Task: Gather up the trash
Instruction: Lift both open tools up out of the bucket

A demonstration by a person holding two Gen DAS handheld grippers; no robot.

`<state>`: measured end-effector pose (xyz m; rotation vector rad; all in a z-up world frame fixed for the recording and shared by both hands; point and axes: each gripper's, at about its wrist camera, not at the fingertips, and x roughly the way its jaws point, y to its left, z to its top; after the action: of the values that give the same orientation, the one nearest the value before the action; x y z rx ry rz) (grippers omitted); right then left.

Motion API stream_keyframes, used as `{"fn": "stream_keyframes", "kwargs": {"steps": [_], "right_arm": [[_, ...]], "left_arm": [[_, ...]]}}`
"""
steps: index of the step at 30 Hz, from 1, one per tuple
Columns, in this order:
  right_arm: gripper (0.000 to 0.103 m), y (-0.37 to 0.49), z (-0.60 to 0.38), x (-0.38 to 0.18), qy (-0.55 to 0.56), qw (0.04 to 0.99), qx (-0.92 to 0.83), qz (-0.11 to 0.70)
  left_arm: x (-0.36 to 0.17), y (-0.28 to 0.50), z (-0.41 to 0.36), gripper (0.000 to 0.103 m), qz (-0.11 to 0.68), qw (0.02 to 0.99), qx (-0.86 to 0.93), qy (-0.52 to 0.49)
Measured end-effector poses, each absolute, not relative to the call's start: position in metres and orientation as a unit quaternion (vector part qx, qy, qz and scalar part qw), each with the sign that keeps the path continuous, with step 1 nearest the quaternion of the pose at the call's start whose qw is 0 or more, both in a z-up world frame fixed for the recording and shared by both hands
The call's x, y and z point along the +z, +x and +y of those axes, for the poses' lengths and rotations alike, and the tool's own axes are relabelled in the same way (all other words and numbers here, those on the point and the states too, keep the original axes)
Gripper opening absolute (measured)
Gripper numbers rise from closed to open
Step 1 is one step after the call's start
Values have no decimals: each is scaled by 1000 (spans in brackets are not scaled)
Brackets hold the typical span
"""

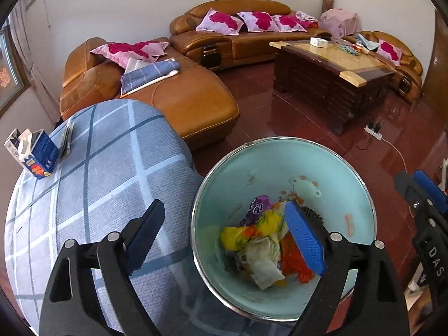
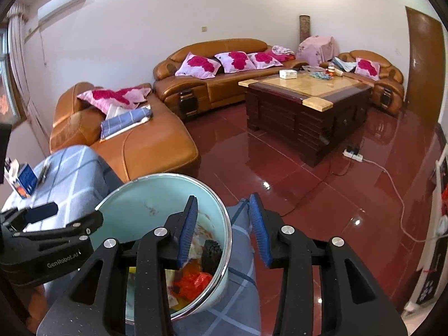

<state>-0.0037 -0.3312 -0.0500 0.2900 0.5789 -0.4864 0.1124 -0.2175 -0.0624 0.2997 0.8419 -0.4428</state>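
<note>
A light-green bin (image 1: 330, 168) with a metal rim stands on a table with a blue-grey checked cloth (image 1: 98, 173). Inside lie crumpled wrappers (image 1: 260, 238), yellow, orange, purple and white. My left gripper (image 1: 224, 235) is open, its jaws straddling the bin's left rim, one finger inside above the wrappers. My right gripper (image 2: 224, 229) is open and straddles the bin's (image 2: 156, 196) right rim; orange trash (image 2: 193, 282) shows below. An opened blue and white carton (image 1: 33, 154) stands on the table's far left, also in the right wrist view (image 2: 23, 180).
A flat dark packet (image 1: 67, 137) lies beside the carton. Orange leather sofas (image 1: 196, 95) with pink cushions line the far wall. A dark wooden coffee table (image 1: 333, 81) holds a white box and small items. A power strip and cable (image 2: 352, 154) lie on the red floor.
</note>
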Motion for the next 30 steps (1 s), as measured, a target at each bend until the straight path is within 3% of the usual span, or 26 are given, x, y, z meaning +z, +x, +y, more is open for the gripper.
{"fn": "stream_keyframes", "kwargs": {"steps": [2,7,12,30], "right_arm": [[43,-5,-328,-48,141,920,-237,279],[67,-12,-318,-44,147,923,-230,270],[80,-15,-302,-44,147,927,-214,270],[86,-56,-256,-7,127,949,-197,212]], "left_arm": [[-60,109,-214,88,399,881,-208,146],[-54,101,-196,93,392,889,-192,139],[-54,92,-171,94,388,897,-164,136],[-16,49,-113,97,339,926,-135,99]]}}
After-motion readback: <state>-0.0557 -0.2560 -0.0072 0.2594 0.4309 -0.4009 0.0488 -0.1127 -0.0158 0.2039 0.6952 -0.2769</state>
